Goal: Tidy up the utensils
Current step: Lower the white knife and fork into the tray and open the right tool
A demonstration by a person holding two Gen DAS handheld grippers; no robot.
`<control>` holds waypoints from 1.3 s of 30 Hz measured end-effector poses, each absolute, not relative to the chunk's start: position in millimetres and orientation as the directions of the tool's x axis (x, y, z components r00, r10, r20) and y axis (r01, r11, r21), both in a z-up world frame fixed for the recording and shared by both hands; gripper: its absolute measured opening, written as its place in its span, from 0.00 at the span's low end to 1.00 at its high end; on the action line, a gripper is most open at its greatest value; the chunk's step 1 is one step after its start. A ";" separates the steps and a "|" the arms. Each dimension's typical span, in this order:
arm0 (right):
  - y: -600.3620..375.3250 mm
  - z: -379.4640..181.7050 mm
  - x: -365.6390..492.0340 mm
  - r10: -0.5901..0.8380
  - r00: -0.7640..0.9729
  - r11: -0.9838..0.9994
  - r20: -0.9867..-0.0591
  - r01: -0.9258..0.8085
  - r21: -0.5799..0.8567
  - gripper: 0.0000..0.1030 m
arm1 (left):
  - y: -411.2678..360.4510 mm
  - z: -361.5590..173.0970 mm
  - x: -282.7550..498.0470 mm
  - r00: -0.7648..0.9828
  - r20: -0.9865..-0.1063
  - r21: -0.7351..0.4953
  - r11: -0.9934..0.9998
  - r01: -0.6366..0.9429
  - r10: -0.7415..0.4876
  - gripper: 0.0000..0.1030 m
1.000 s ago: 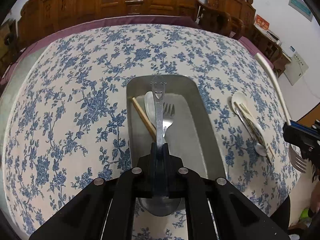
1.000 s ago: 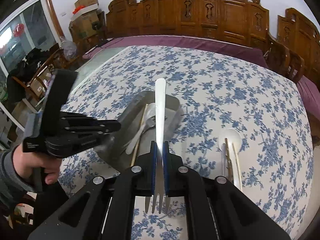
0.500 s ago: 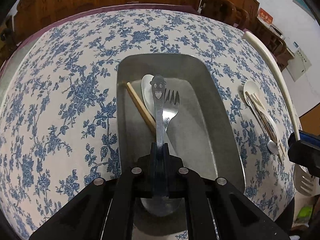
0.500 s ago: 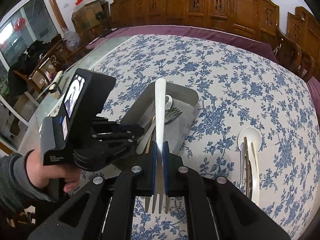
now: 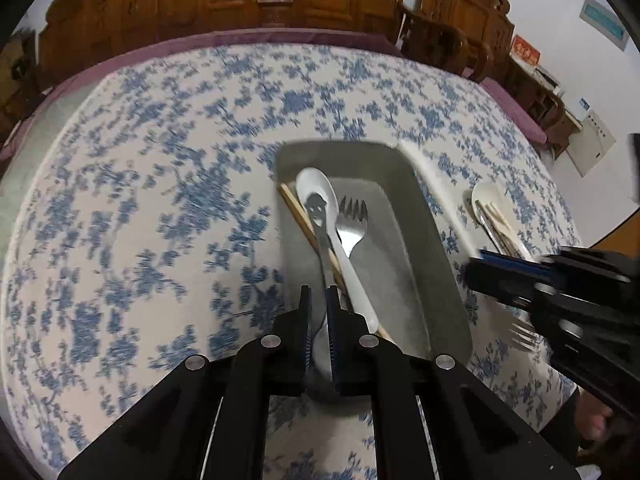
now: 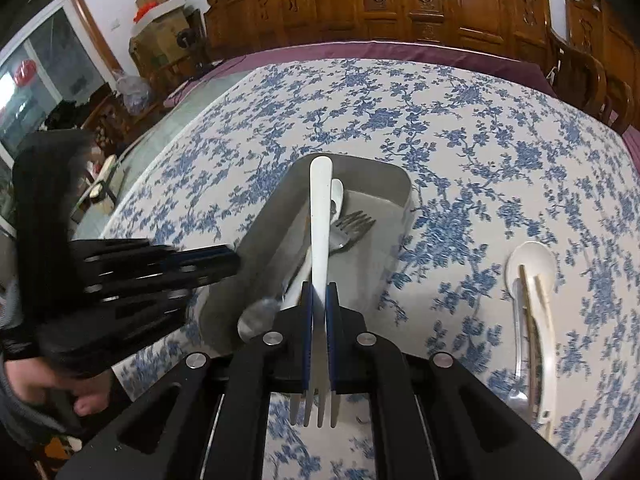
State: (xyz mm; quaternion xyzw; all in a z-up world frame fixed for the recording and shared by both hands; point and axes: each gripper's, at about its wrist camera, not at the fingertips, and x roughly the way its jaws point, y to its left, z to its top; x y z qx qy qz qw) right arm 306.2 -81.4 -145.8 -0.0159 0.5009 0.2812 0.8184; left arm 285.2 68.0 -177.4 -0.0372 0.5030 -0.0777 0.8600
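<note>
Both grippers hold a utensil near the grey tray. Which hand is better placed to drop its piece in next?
Left. The left gripper holds the smiley-handled spoon directly above the grey tray. The right gripper holds its white-handled fork nearer the tray's edge.

The table (image 6: 500, 168) carries a white cloth with a blue floral print over a purple undercloth (image 6: 360, 50). Carved wooden chairs (image 6: 420, 4) stand in a row along its far side (backs against a white wall (image 5: 560, 8)). Cardboard boxes (image 6: 160, 0) are stacked in the left corner. A glazed door (image 6: 36, 80) at far left admits daylight.
</note>
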 end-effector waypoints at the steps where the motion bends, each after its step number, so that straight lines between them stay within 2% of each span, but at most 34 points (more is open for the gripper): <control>1: -79.1 -147.7 307.9 0.452 0.341 0.840 -0.824 -0.474 0.265 0.07 | 70.2 -173.0 282.5 0.491 -0.855 -0.139 0.986 0.096 -0.168 0.07; 2: -76.6 -150.3 309.7 0.460 0.341 0.838 -0.820 -0.471 0.274 0.07 | 73.5 -167.4 279.2 0.502 -0.849 -0.135 0.986 0.095 -0.164 0.08; 4: -71.1 -155.3 314.1 0.467 0.332 0.835 -0.819 -0.470 0.286 0.07 | 81.2 -155.4 271.8 0.528 -0.836 -0.125 0.988 0.085 -0.152 0.23; 20: -47.4 -184.7 331.1 0.459 0.311 0.840 -0.832 -0.457 0.292 0.09 | 94.6 -122.9 238.4 0.595 -0.798 -0.087 0.995 0.047 -0.098 0.25; 21: -47.5 -183.7 330.1 0.461 0.312 0.836 -0.831 -0.466 0.289 0.12 | 94.9 -121.8 236.9 0.598 -0.796 -0.089 0.995 0.045 -0.098 0.25; 22: -47.8 -182.3 329.1 0.462 0.313 0.833 -0.830 -0.474 0.285 0.18 | 95.0 -120.3 235.6 0.600 -0.794 -0.092 0.995 0.043 -0.099 0.26; 23: -48.5 -180.4 327.6 0.464 0.315 0.829 -0.828 -0.482 0.282 0.30 | 94.8 -118.8 234.3 0.603 -0.792 -0.093 0.995 0.041 -0.099 0.26; 24: -49.7 -178.2 326.4 0.466 0.320 0.828 -0.825 -0.486 0.279 0.32 | 93.9 -117.7 233.6 0.605 -0.790 -0.092 0.995 0.041 -0.098 0.28; 31: -70.8 -147.4 299.1 0.487 0.372 0.810 -0.790 -0.531 0.249 0.32 | 83.5 -113.4 225.1 0.619 -0.779 -0.083 0.995 0.054 -0.099 0.38; 36: -96.9 -121.3 274.8 0.510 0.398 0.798 -0.763 -0.550 0.246 0.32 | 73.3 -113.2 224.7 0.622 -0.774 -0.097 0.993 0.065 -0.116 0.40; 39: -117.3 -109.4 260.8 0.507 0.421 0.803 -0.752 -0.547 0.236 0.32 | 67.1 -114.4 224.8 0.625 -0.771 -0.099 0.992 0.072 -0.123 0.48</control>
